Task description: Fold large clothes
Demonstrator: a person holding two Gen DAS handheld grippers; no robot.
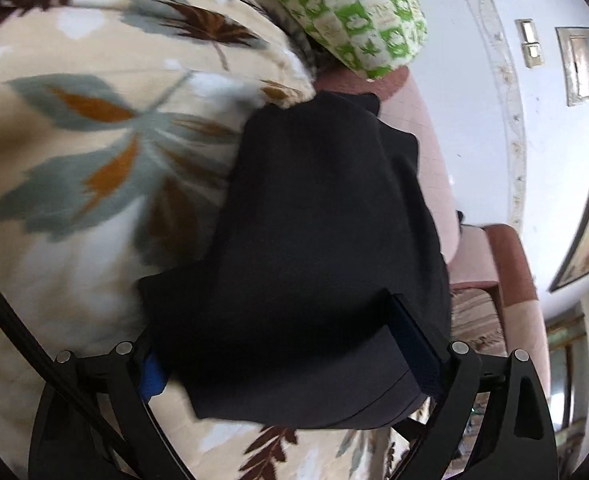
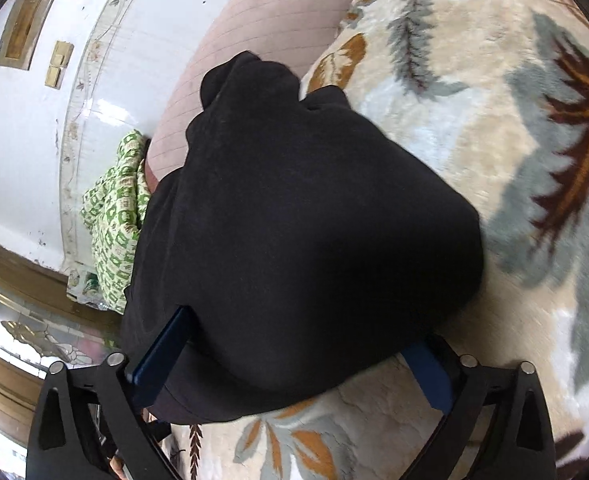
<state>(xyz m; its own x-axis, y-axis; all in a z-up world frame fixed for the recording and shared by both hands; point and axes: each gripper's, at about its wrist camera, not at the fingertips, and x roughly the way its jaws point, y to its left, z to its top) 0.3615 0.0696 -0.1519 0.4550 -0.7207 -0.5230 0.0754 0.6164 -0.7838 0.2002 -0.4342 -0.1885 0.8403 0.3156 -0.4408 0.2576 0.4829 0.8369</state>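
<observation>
A black garment (image 1: 318,240) lies in a long strip on a cream blanket with grey and brown leaves (image 1: 74,152). Its near end is draped between the blue pads of my left gripper (image 1: 290,364), whose fingers stand wide apart around the cloth. In the right wrist view the same black garment (image 2: 302,232) bulges over my right gripper (image 2: 294,352). Its fingers also stand wide apart, the left blue pad (image 2: 162,356) on top of the cloth and the right pad (image 2: 430,376) beside it.
A green-and-white checked cloth (image 1: 358,16) lies at the far end of the bed by the pink padded headboard (image 1: 430,152). A white wall with switch plates (image 1: 530,44) is behind. The checked cloth also shows in the right wrist view (image 2: 114,216).
</observation>
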